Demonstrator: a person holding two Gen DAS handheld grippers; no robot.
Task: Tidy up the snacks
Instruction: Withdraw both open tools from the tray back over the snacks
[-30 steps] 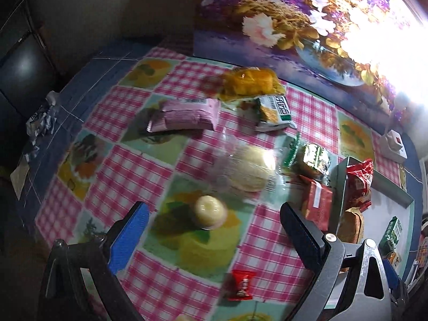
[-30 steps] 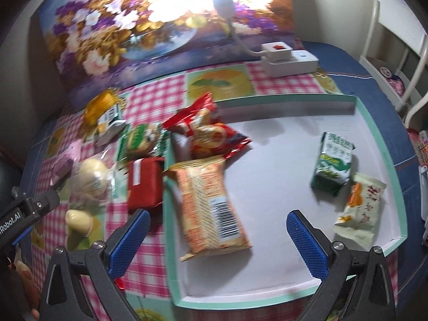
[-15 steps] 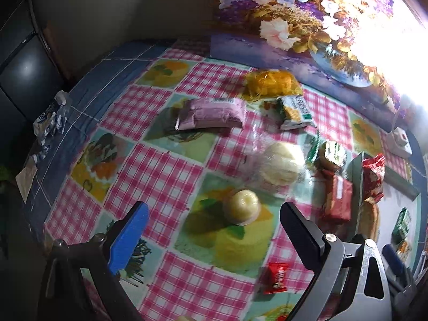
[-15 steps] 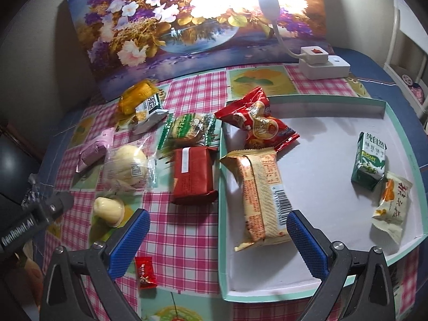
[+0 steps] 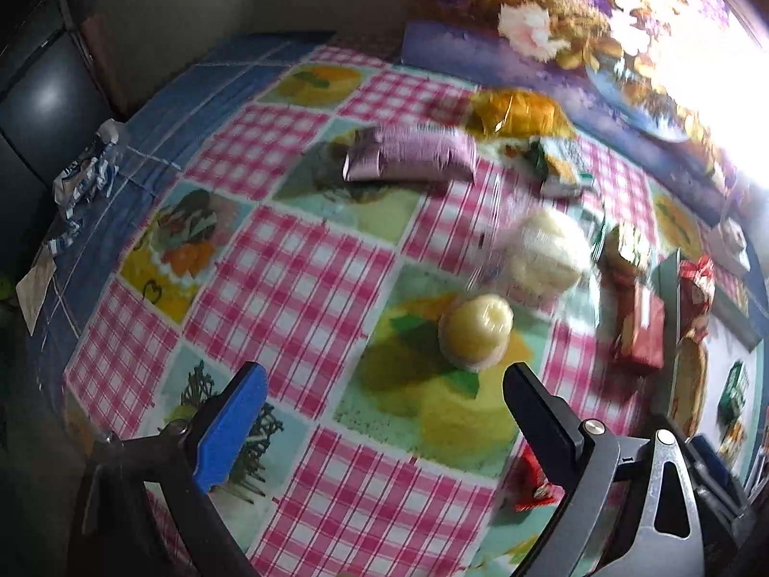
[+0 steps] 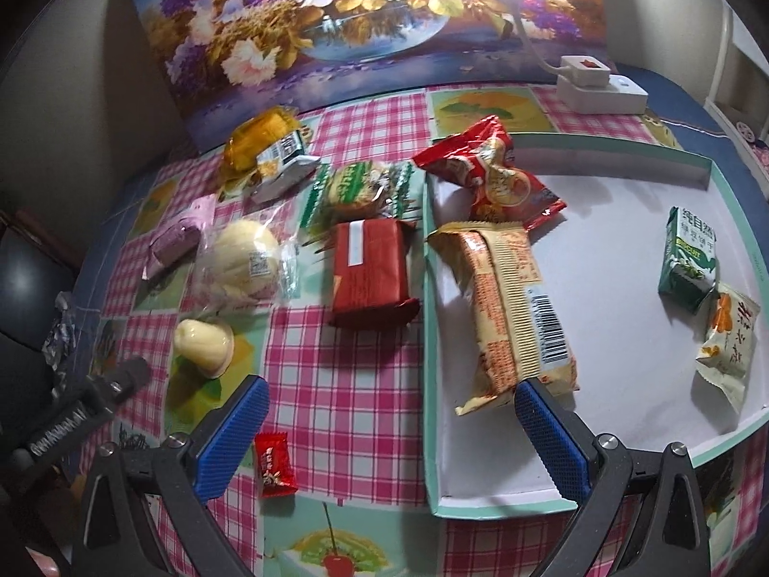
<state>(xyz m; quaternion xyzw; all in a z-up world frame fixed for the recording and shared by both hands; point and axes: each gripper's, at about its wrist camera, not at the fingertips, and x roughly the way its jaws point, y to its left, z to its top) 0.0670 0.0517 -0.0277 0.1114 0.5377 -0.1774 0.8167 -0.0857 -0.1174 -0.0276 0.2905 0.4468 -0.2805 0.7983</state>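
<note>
We held the left gripper (image 5: 384,408) and right gripper (image 6: 389,428) wide apart, both empty. The pale yellow dome-shaped jelly cup (image 5: 476,332) sat on the checked tablecloth (image 5: 288,288), outside the teal-rimmed white tray (image 6: 625,327). Its slick rounded plastic could have squirted from our pads. Since a second earlier, we had drawn both grippers back, widening both views.
</note>
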